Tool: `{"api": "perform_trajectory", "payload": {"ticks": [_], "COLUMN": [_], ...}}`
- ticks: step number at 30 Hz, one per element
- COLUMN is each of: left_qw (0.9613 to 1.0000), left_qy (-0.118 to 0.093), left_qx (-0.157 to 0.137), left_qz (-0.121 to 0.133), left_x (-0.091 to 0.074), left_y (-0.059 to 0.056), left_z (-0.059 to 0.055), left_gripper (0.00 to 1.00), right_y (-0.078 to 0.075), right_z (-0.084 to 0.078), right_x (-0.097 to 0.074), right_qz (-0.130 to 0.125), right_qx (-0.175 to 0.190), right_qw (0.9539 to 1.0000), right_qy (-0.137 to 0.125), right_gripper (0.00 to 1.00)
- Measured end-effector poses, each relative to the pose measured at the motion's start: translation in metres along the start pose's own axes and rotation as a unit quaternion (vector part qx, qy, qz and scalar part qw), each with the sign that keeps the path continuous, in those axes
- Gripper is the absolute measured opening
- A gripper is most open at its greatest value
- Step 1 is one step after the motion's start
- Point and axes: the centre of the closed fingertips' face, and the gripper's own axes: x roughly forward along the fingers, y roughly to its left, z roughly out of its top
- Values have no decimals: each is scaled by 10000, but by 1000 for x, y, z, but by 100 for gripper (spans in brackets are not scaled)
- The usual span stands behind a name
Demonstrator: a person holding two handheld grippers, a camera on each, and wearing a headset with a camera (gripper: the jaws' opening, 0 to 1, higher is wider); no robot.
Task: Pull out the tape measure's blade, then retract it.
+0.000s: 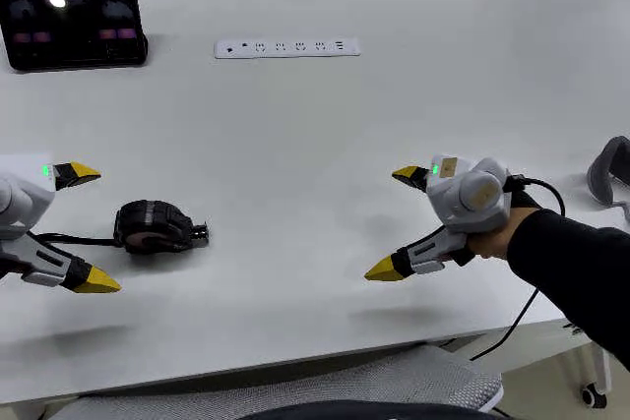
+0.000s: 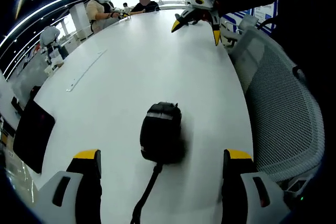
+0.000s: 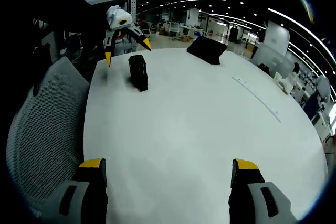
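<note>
On the white table the black tape measure lies on its side near the front left, its strap trailing left. It sits just ahead of the left tool, whose yellow-tipped jaws are spread wide and touch nothing. The right tool, held well apart to the right, is likewise spread and holds nothing. Each tool has a small green light. A white power strip lies farther back, its markings too small to read, and a dark tablet stands at the back left with unreadable glowing patches. A grey mesh chair sits at the front edge. Around is an open office with ceiling light strips, shelving, and people at the table's far end.
</note>
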Motion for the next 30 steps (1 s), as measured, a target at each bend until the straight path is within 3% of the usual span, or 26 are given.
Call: {"api": "perform_trajectory", "payload": {"ticks": [4, 13, 16, 22, 30], "left_qw": [9999, 9991, 9971, 9965, 9954], "left_qy": [69, 308, 671, 710, 741], "left_qx": [2, 113, 94, 103, 162], "left_qz": [-86, -267, -350, -422, -581], "left_x": [5, 23, 31, 38, 44], "left_y": [2, -4, -6, -5, -6], "left_z": [7, 7, -2, 7, 13], "left_gripper": [89, 87, 90, 80, 68], "right_y": [2, 12, 24, 39, 43], "right_z": [12, 46, 54, 63, 87], "right_x": [11, 36, 50, 74, 98], "right_qz": [148, 453, 656, 927, 974], "right_qx": [-116, -350, -481, -475, -204], "right_qw": [9998, 9983, 9966, 9946, 9948], "right_qy": [0, -121, -116, -24, -202], "right_gripper": [99, 99, 99, 99, 99]}}
